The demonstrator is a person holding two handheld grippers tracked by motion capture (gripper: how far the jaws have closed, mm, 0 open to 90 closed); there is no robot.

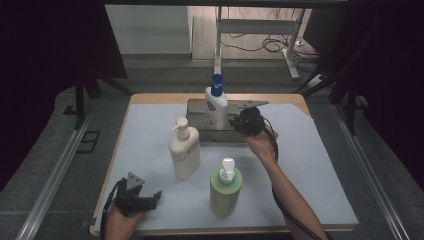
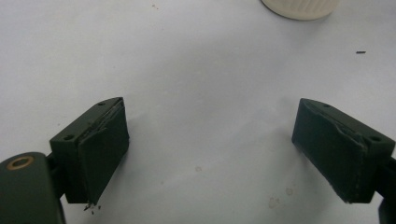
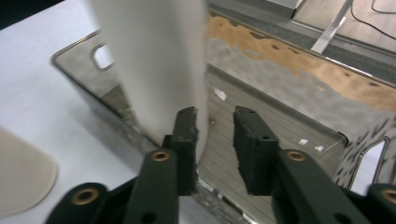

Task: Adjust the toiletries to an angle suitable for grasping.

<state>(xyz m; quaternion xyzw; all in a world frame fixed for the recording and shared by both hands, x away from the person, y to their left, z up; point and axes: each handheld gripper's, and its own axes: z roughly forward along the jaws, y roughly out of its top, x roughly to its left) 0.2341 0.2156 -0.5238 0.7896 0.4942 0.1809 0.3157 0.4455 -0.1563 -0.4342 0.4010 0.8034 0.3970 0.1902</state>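
The white bottle with the blue cap [image 1: 216, 106] stands straight up in the metal tray [image 1: 200, 131] at the far side of the bench [image 1: 310, 165]. The right gripper [image 1: 239, 122] is just beside it, on its right, and much nearer than the left gripper [image 1: 156, 196]. In the right gripper view the bottle is left of both jaws, touching the outside of one jaw. The jaws are nearly together with nothing between them. The left gripper is spread wide, holding nothing, near the bench's front edge.
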